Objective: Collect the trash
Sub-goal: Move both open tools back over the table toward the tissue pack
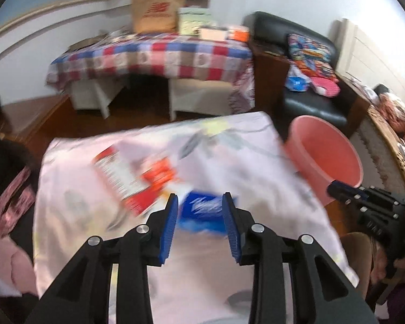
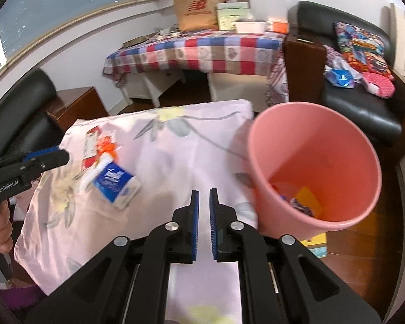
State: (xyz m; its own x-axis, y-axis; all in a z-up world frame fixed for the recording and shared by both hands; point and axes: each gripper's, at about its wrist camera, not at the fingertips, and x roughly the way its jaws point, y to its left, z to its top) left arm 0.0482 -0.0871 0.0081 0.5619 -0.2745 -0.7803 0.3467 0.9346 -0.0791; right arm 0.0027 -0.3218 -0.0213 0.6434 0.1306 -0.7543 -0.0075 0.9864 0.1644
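A blue and white tissue pack (image 2: 116,185) lies on the pink floral cloth (image 2: 175,148). In the left wrist view the pack (image 1: 202,210) sits just ahead of my open left gripper (image 1: 200,202), between the lines of its fingers. A red and white wrapper (image 1: 116,178) and an orange packet (image 1: 159,175) lie beyond it, blurred. My right gripper (image 2: 203,191) is nearly closed and empty above the cloth, left of the pink bin (image 2: 316,162), which holds several bits of trash (image 2: 297,202). The left gripper also shows at the left of the right wrist view (image 2: 59,156).
A checked-cloth table (image 2: 202,51) with a brown paper bag (image 2: 197,8) stands at the back. A black sofa (image 2: 364,102) with cushions is at the right, a black chair (image 2: 19,113) at the left. A small box (image 2: 316,243) lies on the wooden floor by the bin.
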